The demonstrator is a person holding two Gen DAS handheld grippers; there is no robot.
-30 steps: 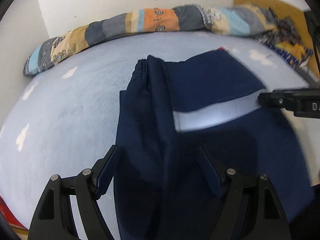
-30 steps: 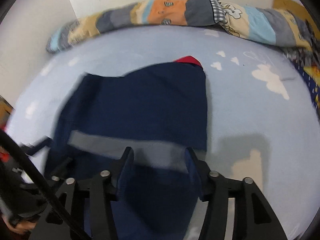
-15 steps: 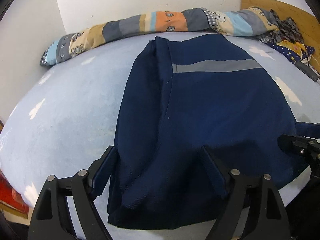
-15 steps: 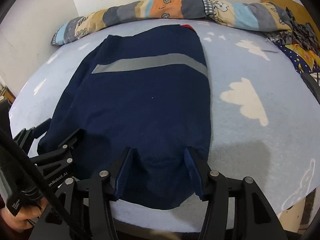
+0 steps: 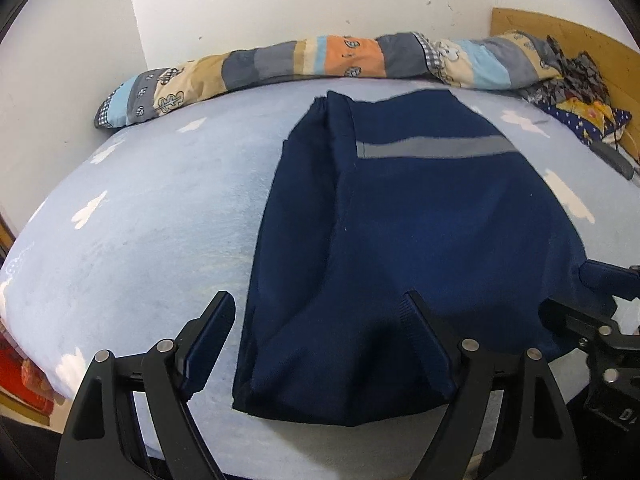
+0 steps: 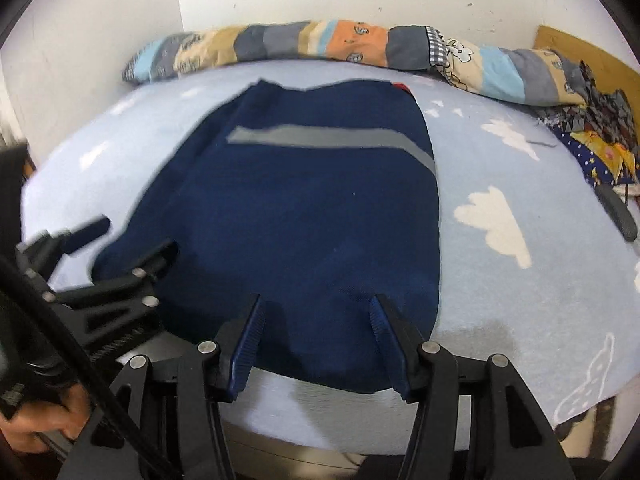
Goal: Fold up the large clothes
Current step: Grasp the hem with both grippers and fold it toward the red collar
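Left claw [image 5: 316, 320]: jaws spread wide, holding nothing, poised over the near hem of the navy garment [image 5: 400, 232] at 6 o'clock of its view. Right claw [image 6: 316, 324]: jaws likewise apart and empty, ribbed blue pads [image 6: 250, 336] flanking the rounded near edge of the same garment [image 6: 304, 208].

The garment lies flat on the bed [image 5: 152, 208], a matte knit of trapezoid outline tapering toward 12 o'clock. A grey stripe [image 5: 432, 148] crosses its upper part. Lengthwise folds run along its 9 o'clock side.

The bed cover is pale blue fleece with white cloud shapes. A rolled patchwork quilt [image 5: 320, 60] lies along the wall at 12 o'clock.
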